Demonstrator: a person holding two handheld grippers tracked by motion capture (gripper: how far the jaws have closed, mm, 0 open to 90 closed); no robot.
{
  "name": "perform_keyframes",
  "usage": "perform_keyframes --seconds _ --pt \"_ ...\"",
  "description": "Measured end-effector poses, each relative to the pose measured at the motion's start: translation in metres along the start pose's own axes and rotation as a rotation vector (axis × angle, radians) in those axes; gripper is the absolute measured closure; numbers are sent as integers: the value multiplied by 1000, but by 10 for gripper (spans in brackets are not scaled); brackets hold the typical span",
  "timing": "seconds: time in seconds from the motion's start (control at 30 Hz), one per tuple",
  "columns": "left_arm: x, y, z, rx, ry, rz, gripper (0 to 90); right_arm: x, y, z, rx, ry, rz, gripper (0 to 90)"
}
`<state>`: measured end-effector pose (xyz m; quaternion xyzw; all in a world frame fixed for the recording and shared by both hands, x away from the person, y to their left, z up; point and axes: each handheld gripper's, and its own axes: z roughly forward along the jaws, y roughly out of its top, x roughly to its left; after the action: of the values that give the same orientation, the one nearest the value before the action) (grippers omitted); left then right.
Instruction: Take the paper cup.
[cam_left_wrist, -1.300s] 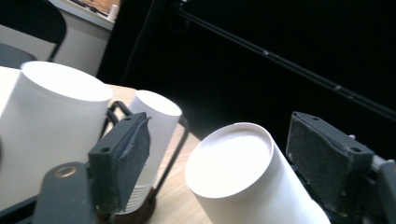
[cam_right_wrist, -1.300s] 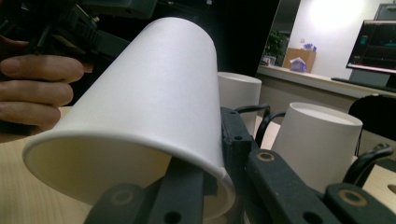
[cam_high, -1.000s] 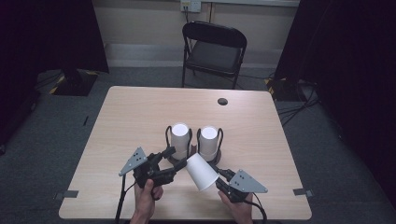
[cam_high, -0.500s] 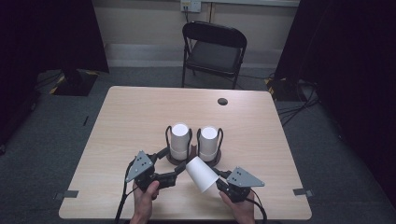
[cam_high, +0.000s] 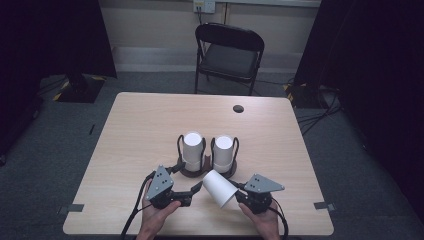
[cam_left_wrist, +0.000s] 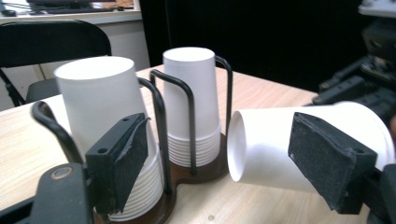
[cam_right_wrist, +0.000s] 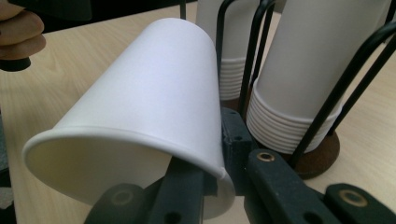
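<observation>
The right gripper (cam_high: 239, 191) has its fingers closed on the rim wall of a single paper cup (cam_high: 219, 187), one finger inside the mouth and one outside, as the right gripper view shows (cam_right_wrist: 140, 126). The cup is held tilted above the surface (cam_high: 140, 130), base pointing toward the left gripper (cam_high: 192, 192) and mouth toward the right hand (cam_high: 260, 222).

Change: one second ago the left gripper's fingers were at the base of the cup. They have just been opening and now stand apart. In the left gripper view one pad (cam_left_wrist: 119, 161) sits in front of the near stack and the other (cam_left_wrist: 329, 158) in front of the cup; whether the latter touches the cup cannot be told. The left gripper has also drawn slightly back from the cup base.

Assessment: the cup appears to have been passed wholly to the right gripper, so the left hand (cam_high: 157, 220) is probably free for the next pick.

Just behind the cup, a dark two-post holder (cam_high: 192, 172) carries two stacks of inverted cups (cam_high: 193, 147) (cam_high: 223, 152).

The surface is a light wood tabletop with a small dark disc (cam_high: 238, 108) near its far edge. Beyond it stand a black folding chair (cam_high: 227, 55), grey carpet, a pale wall and dark curtains at both sides.
</observation>
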<state>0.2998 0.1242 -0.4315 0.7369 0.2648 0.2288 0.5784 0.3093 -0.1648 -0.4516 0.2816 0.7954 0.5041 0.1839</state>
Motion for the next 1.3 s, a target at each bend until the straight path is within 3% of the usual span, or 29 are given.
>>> perform_keyframes --seconds 0.2,0.5,0.57,0.67,1.0,1.17,1.3 --pt "-9 -7 11 57 -25 50 210 -7 5 0 125 37 14 870" --pt "-21 -12 23 134 -81 132 196 -18 12 -5 198 44 25 871" --pt "-27 -13 26 168 -79 187 197 -20 14 -4 225 61 16 870" --pt "-36 -14 31 193 -92 231 197 -22 15 -2 259 79 7 871" --pt "-48 -16 37 225 -122 358 173 -26 25 2 368 162 5 869" --pt "-52 -18 39 230 -128 390 164 -29 28 3 407 174 11 869" --pt "-54 -17 43 245 -105 407 164 -31 32 5 432 185 25 870"
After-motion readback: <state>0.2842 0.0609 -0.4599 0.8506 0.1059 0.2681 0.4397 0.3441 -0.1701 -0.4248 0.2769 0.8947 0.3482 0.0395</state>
